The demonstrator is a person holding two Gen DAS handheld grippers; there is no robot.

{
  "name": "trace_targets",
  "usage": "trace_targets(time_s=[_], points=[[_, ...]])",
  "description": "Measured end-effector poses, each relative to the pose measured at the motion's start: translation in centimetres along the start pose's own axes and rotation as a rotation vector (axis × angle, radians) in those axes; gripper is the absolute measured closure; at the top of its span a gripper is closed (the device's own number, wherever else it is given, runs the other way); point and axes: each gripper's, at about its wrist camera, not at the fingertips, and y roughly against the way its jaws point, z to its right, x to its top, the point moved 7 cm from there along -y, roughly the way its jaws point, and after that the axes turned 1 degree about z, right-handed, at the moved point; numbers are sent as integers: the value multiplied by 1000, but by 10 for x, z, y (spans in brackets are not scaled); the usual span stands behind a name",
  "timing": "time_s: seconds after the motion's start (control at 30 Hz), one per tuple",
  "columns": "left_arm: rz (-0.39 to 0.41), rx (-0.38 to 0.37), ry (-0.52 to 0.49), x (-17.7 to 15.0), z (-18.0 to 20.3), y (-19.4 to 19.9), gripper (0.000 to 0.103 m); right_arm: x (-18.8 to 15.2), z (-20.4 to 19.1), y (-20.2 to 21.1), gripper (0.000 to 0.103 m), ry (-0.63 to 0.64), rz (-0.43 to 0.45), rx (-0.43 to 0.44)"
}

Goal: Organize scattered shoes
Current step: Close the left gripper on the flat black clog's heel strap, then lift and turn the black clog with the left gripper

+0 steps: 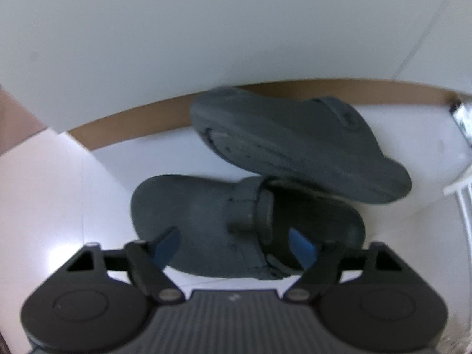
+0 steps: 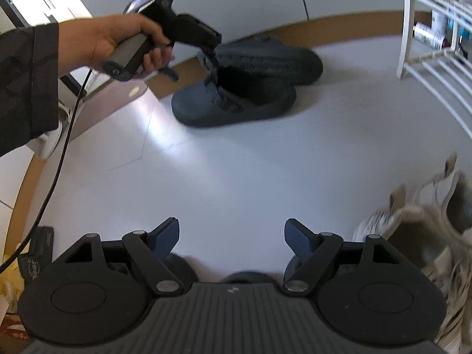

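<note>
Item: dark clogs, one pair, on the white floor [image 2: 236, 177] close to the brown skirting [image 1: 132, 118] at the foot of the wall. Near clog [image 1: 224, 224] stands upright on its sole, strap folded across the middle; far clog [image 1: 295, 144] lies tipped on its side with the sole showing, its toe end resting over the heel end of the near one. Condition: heaped, not paired, not aligned. Item: pale trainers [image 2: 427, 224], at the right edge of the floor in my right wrist view, blurred, lying loose; their number I cannot tell. Item: white wire rack [image 2: 436, 59], standing at the far right of the floor, a likely home for the shoes, though that is my judgement only. Progress: early; nothing visible has been set in order, and every shoe in view is yet to be placed. Left tongs [image 1: 236, 246]: spread wide, poised steeply downward straight over the near clog, one blue pad [image 1: 166, 246] above the toe part, the other over the opening; pads not pressing, nothing held. My left hand [image 2: 118, 41] grips the handle from the side, sleeve [image 2: 26, 88] and trailing cable [image 2: 63, 135] in view. Right tongs [image 2: 233, 240]: spread wide, empty, angled down over bare floor, well apart from the clogs and near the trainers.
</note>
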Motion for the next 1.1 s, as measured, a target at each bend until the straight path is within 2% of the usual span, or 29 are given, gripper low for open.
trace_targets(time_s=[0.17, 0.23, 0.3, 0.37, 0.43, 0.5, 0.57, 0.67, 1.1], points=[[15, 41, 35, 2, -2, -17, 22, -3, -10, 2, 20, 1, -11, 35], [25, 45, 37, 1, -2, -24, 25, -5, -13, 1, 20, 8, -20, 41], [26, 38, 33, -4, -4, -31, 46, -8, -16, 0, 20, 15, -26, 47], [39, 6, 59, -8, -8, -32, 48, -8, -16, -1, 20, 5, -30, 53], [58, -8, 68, -10, -11, -30, 55, -9, -17, -3, 20, 2, -31, 56], [69, -17, 63, -10, -14, -27, 66, -11, -19, -4, 20, 7, -33, 57], [68, -22, 72, -11, -18, -24, 72, -14, -22, -6, 20, 12, -38, 61], [62, -36, 85, -16, -25, -21, 76, -15, -26, -7, 21, 16, -37, 66], [57, -50, 99, -40, -45, -6, 79, -16, -43, -11, 21, 35, -28, 85]])
